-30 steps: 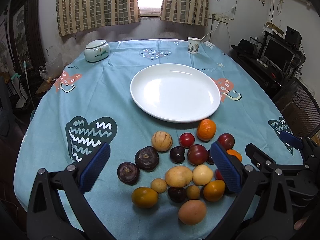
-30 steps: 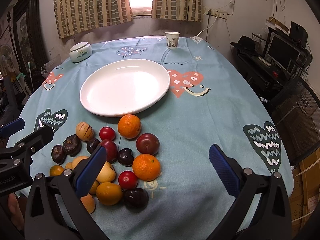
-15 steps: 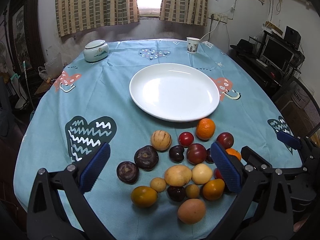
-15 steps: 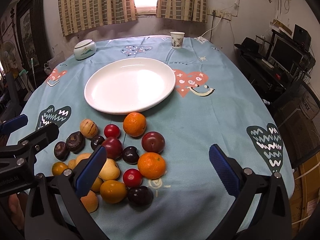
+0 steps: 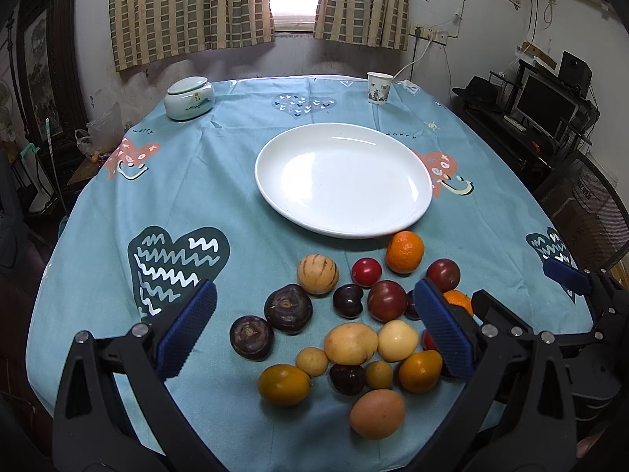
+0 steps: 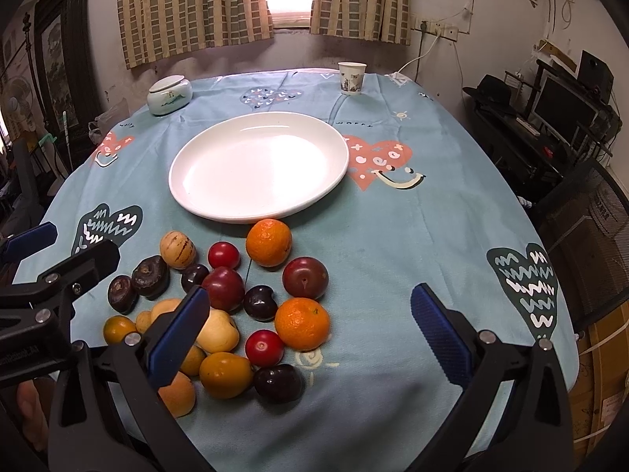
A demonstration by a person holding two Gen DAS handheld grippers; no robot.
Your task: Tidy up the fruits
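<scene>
Lidded ceramic jar [image 5: 189, 98]: far left of the tablecloth [image 5: 196, 181], pale, painted motif, no legible text.
Left gripper [image 5: 314, 324]: jaws spread wide, holding nothing, above the near edge of the fruit.
Fruit pile [image 5: 354, 326]: loose cluster on the cloth just in front of the plate; two oranges, red and dark plums, yellow and brown pieces, all touching or close.
White plate [image 5: 275, 192]: table centre, bare.
Paper cup [image 5: 379, 87]: far edge, printed pattern unreadable.
Cloth lettering near the hearts: too small to read.
Right gripper [image 6: 310, 330]: jaws spread wide, holding nothing, above the pile's right side.
</scene>
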